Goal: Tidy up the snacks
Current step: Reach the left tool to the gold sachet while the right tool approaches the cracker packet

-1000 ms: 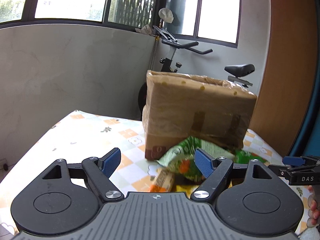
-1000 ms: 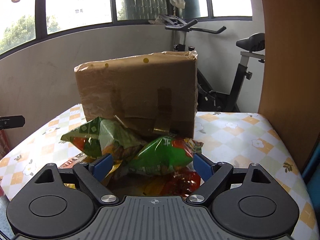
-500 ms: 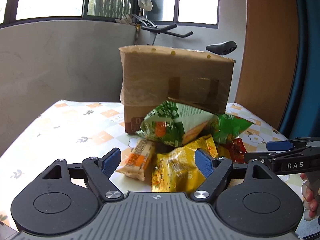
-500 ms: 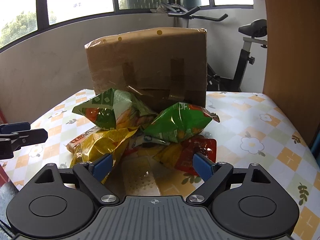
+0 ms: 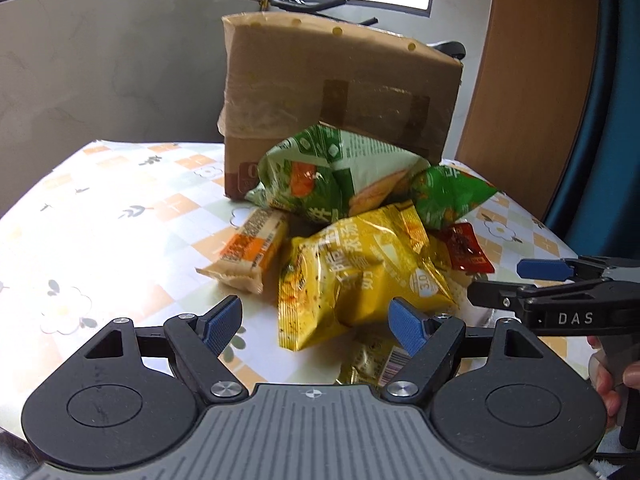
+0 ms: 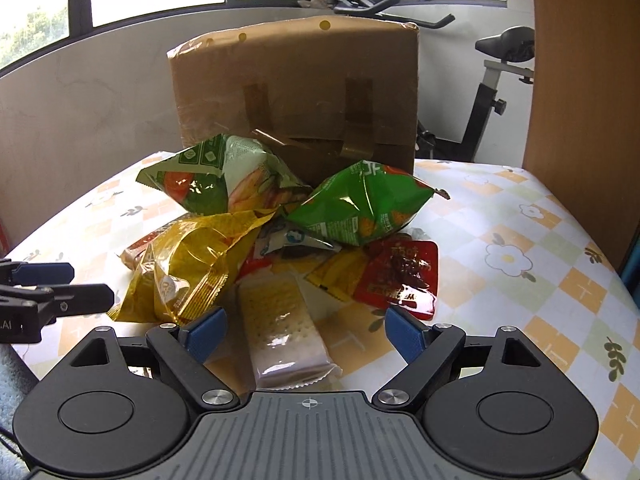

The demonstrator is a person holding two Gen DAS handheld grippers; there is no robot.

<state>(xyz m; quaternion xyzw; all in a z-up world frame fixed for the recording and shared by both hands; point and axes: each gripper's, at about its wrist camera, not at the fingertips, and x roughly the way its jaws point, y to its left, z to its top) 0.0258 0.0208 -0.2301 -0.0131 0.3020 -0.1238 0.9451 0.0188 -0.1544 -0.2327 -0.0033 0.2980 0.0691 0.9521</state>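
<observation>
Snack heap in front of a taped cardboard box (image 6: 296, 92), both grippers spread wide and empty.

The box stands upright at the table's far side; what it holds cannot be seen. Against it lie two green bags (image 6: 360, 204), a yellow bag (image 5: 360, 268), a red sachet (image 6: 400, 276) and a cracker pack (image 6: 280, 320). The left gripper (image 5: 316, 324) and right gripper (image 6: 306, 330) hover near the heap. The flowered tablecloth (image 6: 520, 280) covers the table; an exercise bike (image 6: 496, 80) stands under the windows.
</observation>
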